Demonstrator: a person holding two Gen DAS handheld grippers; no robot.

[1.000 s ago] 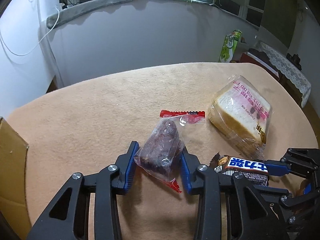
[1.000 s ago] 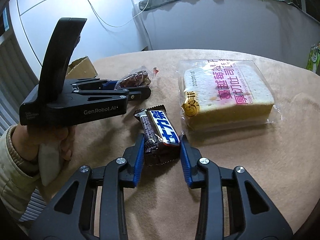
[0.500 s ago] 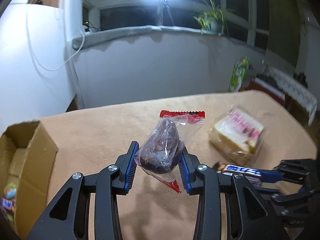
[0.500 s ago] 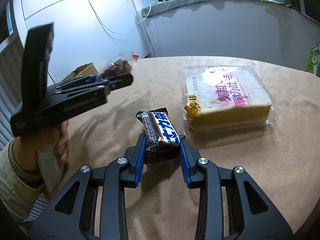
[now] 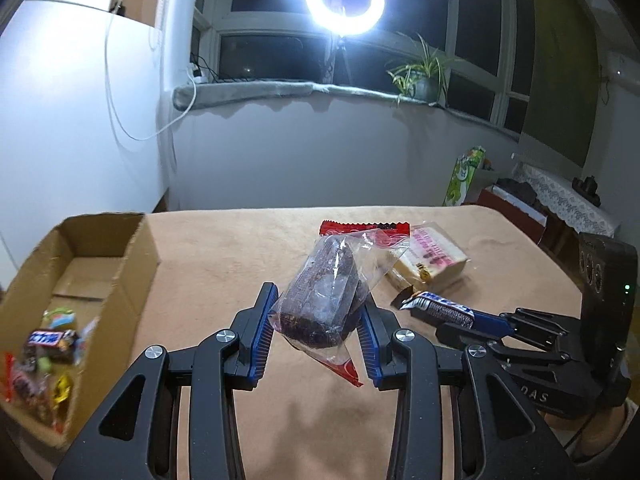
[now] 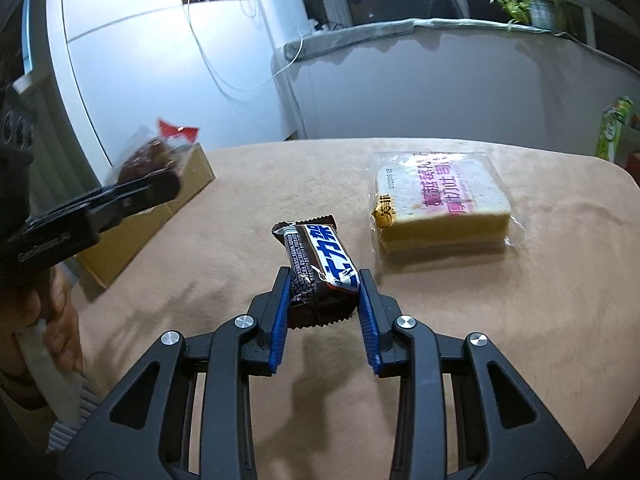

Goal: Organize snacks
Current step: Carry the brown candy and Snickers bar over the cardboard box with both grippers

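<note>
Left gripper (image 5: 316, 330) jaws clamp the dark cake packet (image 5: 320, 300); right gripper (image 6: 322, 308) jaws clamp the chocolate bar (image 6: 320, 264).

The chocolate bar (image 6: 320, 266) shows white Chinese characters on blue; the bread pack (image 6: 440, 204) carries pink Chinese lettering; the black gripper body (image 6: 44, 252), left frame, reads a blurred "GenRobot.AI".

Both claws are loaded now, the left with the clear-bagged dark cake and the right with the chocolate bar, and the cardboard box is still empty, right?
Not quite: the cardboard box already holds several wrapped snacks, as the left wrist view shows. The rest stands: the left claw grips the clear-bagged dark cake and the right claw the chocolate bar.
</note>
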